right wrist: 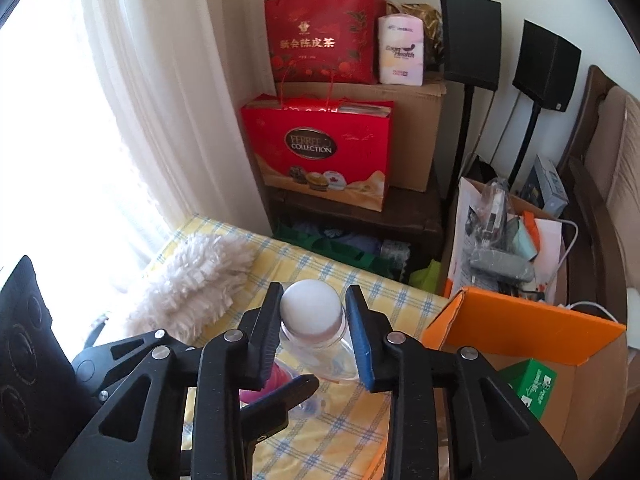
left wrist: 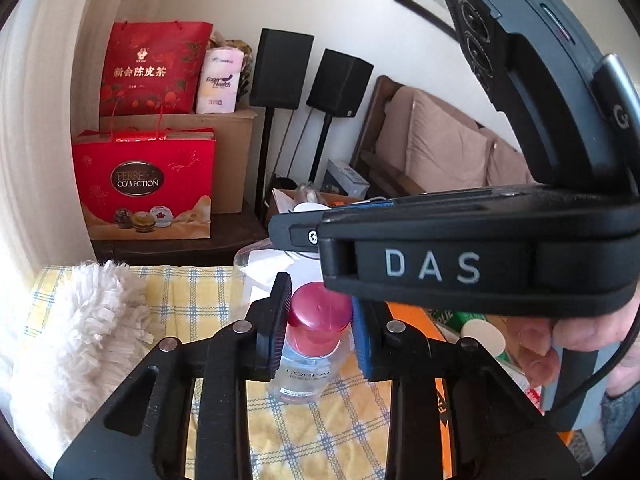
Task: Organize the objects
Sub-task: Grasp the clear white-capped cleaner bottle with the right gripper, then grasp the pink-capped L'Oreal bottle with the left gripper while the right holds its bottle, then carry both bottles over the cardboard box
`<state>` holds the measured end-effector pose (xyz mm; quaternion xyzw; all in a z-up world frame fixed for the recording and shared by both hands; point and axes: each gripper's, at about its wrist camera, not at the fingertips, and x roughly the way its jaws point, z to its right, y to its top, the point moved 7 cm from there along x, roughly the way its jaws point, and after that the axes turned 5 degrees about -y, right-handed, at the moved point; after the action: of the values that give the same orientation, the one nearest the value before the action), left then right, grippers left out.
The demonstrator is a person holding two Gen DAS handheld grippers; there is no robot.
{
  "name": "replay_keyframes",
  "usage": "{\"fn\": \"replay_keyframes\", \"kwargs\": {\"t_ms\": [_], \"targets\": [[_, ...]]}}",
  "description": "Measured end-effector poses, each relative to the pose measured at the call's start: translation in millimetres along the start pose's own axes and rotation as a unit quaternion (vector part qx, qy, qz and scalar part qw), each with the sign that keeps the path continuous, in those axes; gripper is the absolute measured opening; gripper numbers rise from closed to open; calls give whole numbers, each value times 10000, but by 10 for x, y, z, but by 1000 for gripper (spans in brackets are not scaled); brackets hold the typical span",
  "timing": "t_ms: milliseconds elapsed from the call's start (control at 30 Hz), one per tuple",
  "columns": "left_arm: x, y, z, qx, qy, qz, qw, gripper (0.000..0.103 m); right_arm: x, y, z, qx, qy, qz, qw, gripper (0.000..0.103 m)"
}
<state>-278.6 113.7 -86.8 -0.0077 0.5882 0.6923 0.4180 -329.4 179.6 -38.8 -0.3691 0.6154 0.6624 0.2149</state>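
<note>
A clear bottle with a pink cap (left wrist: 318, 312) stands on the yellow checked cloth (left wrist: 192, 292). My left gripper (left wrist: 320, 304) is shut on it, one pad on each side of the cap. Just behind it stands a clear jar with a round white lid (right wrist: 312, 306). My right gripper (right wrist: 314, 294) is shut on the jar at the lid. The right gripper's housing (left wrist: 432, 268), held by a hand (left wrist: 536, 348), crosses the left wrist view above the bottle. One left finger (right wrist: 280, 396) and the pink cap (right wrist: 256, 384) show low in the right wrist view.
A white fluffy duster head (right wrist: 192, 280) lies on the cloth to the left. An open orange box (right wrist: 520, 320) with a green carton (right wrist: 532, 384) inside stands at the right. Red gift bags (right wrist: 320, 152), cardboard boxes, speaker stands and a sofa crowd the space behind.
</note>
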Motion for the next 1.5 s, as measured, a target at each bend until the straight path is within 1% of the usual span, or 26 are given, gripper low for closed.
{"fn": "replay_keyframes", "kwargs": {"t_ms": [67, 100, 200, 367, 667, 867, 1000, 1200, 1333, 1500], "targets": [[-25, -4, 9, 20, 31, -4, 10000, 26, -27, 4, 23, 53, -50, 34, 10000, 31], [-43, 1, 15, 19, 40, 15, 10000, 25, -55, 10, 33, 78, -64, 88, 9999, 28], [-138, 43, 69, 52, -14, 74, 10000, 25, -134, 19, 41, 123, -11, 129, 9998, 28], [-341, 166, 213, 217, 7, 123, 9997, 25, -326, 80, 52, 160, -55, 267, 9995, 28], [-707, 469, 519, 382, -117, 315, 9987, 25, -931, 237, 224, 431, -33, 604, 9972, 28], [-834, 651, 834, 427, -331, 361, 9979, 25, -1365, 247, 412, 493, -276, 770, 9954, 28], [-769, 687, 1095, 462, -510, 276, 9973, 25, -1593, 163, 643, 616, -588, 759, 9935, 28], [-567, 652, 1536, 536, -827, 99, 9951, 25, -1812, -51, 1047, 792, -914, 679, 9903, 28], [-373, 597, 1790, 595, -960, -47, 9936, 25, -1879, -229, 1349, 950, -1124, 596, 9873, 28], [-57, 569, 2028, 601, -1091, -240, 9919, 25, -1823, -394, 1736, 1189, -1285, 467, 9835, 28]]}}
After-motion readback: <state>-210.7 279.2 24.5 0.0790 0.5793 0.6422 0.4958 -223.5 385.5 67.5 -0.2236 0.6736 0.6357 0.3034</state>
